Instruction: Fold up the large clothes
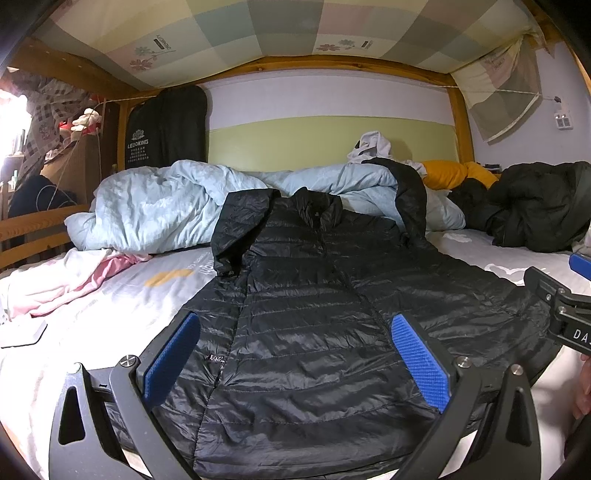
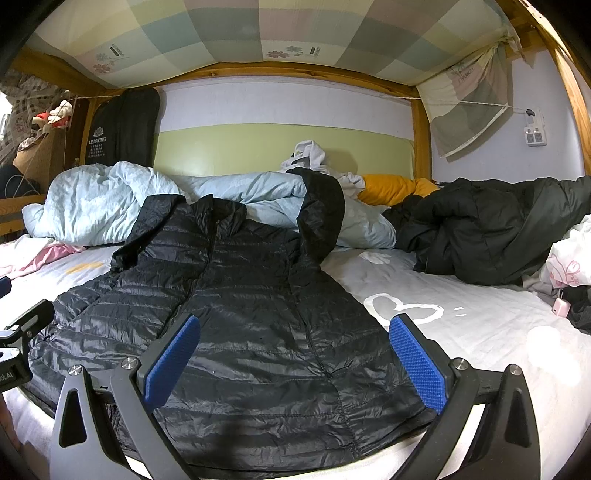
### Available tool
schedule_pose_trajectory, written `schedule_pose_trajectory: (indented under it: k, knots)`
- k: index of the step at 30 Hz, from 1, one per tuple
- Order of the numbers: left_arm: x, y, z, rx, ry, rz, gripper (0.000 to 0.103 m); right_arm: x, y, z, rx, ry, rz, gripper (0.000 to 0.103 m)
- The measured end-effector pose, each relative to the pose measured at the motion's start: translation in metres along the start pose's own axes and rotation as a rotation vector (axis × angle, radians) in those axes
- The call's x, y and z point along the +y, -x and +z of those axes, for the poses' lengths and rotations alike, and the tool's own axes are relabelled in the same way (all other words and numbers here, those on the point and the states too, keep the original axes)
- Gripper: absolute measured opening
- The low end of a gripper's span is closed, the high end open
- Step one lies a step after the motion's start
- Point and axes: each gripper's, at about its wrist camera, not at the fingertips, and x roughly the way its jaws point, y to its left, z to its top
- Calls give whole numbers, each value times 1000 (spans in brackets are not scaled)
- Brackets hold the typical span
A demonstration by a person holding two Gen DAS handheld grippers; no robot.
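Left wrist view: black puffer jacket (image 1: pixel 314 314) lies flat, front up, collar at 12 o'clock, on white bedsheet (image 1: pixel 122 302). Left gripper (image 1: pixel 295 354) spread wide over hem, holding nothing. Right gripper (image 2: pixel 293 354) likewise wide, empty. Blue duvet (image 1: pixel 155 206) beyond collar.

A wooden bunk frame (image 2: pixel 419 122) encloses the bed (image 2: pixel 480 332); far wall (image 2: pixel 280 107) white over green, checked cloth (image 2: pixel 258 29) overhead, daylight far left.
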Motion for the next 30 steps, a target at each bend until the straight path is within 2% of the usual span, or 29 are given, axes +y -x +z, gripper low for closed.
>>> schedule_pose_trajectory:
  k: [30]
  knots:
    - [-1, 0, 0, 0, -1, 1, 103, 1, -2, -2, 4, 3, 0, 103]
